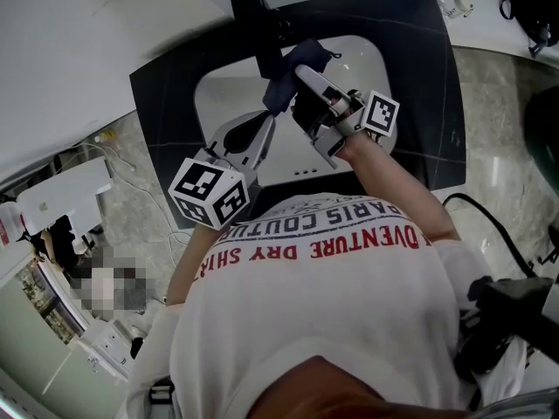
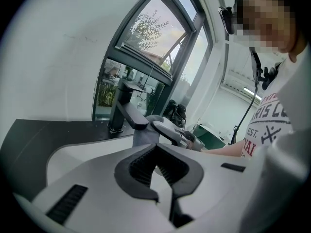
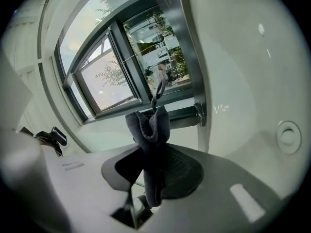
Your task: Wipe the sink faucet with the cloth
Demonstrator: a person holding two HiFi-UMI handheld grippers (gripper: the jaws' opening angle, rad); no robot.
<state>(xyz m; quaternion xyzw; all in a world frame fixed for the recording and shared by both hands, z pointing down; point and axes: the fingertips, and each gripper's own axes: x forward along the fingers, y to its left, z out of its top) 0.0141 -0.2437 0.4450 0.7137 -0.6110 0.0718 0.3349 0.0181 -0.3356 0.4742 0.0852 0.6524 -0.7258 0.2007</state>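
Note:
A black faucet [image 1: 260,26] stands on the dark counter behind the white sink [image 1: 371,68]. My right gripper [image 1: 301,72] is shut on a dark blue cloth [image 1: 286,81], bunched against the tip of the faucet's spout. In the left gripper view the faucet [image 2: 124,108] has the cloth [image 2: 143,136] right under its spout, with the right gripper [image 2: 172,132] beside it. The right gripper view shows the cloth [image 3: 150,130] standing up out of the right gripper [image 3: 154,174]. My left gripper [image 1: 265,120] hovers over the basin's left part, shut on nothing, and its pads [image 2: 141,166] are bare.
The dark counter [image 1: 428,77] frames the basin, with a white wall behind it on the left. A small white box [image 1: 456,3] sits beyond the counter's far right corner. A black cable [image 1: 489,225] and black equipment [image 1: 507,321] lie on the floor at the right.

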